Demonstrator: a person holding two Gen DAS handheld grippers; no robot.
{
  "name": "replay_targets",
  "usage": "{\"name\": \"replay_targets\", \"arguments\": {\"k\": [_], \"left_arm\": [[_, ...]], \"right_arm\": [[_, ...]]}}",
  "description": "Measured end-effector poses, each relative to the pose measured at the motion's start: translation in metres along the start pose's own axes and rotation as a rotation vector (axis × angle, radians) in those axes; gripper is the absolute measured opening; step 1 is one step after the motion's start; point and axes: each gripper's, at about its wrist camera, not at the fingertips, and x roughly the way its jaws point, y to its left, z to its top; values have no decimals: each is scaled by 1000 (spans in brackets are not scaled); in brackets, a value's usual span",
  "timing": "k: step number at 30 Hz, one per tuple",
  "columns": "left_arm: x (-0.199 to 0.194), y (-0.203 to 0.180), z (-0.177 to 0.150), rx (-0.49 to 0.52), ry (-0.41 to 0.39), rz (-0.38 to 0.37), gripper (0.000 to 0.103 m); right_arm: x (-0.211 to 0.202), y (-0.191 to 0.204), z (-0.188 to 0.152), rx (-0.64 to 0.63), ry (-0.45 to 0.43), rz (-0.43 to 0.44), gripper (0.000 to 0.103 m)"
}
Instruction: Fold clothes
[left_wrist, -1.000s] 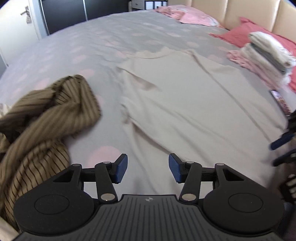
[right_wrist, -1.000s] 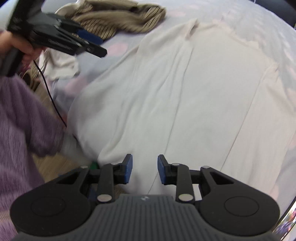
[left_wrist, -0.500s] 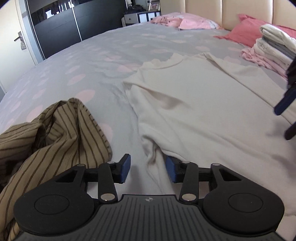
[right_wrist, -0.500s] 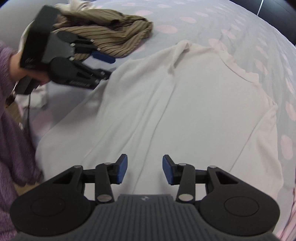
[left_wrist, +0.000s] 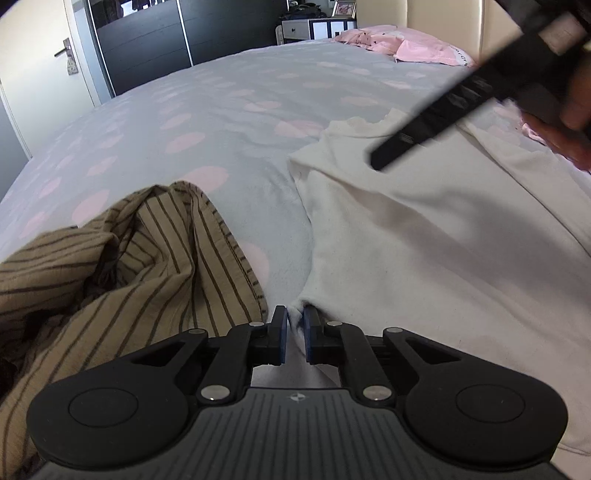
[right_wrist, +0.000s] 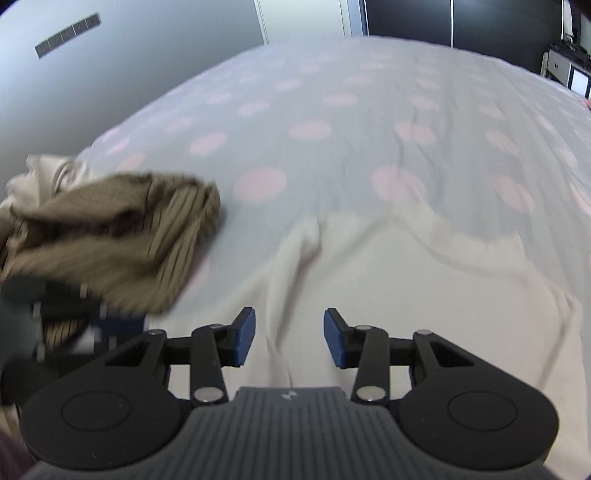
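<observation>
We are at the gripping step of folding a cream, soft-knit long-sleeved top (left_wrist: 424, 236) that lies spread flat on the grey bed cover with pink dots (left_wrist: 221, 122), near the bed's near edge. Our left gripper (left_wrist: 294, 334) has just been closing its jaws, and they now pinch a small fold of the top's near left edge between the blue pads. Our right gripper (right_wrist: 289, 341) hovers over the top's middle with its jaws about half open and nothing held; its view is blurred. A crumpled tan shirt with dark stripes (left_wrist: 122, 266) lies just beside the top, towards the bed's left side. Next, we judge, the right jaws need to find an edge of the top and close on it, so both can lift it for the fold.
</observation>
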Motion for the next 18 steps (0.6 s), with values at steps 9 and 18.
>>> {"name": "replay_targets", "arguments": {"k": [9, 18], "left_arm": [[7, 2, 0, -28, 24, -16, 7], [7, 1, 4, -58, 48, 9, 7]], "right_arm": [[73, 3, 55, -37, 60, -97, 11], [58, -67, 63, 178, -71, -115, 0]]}}
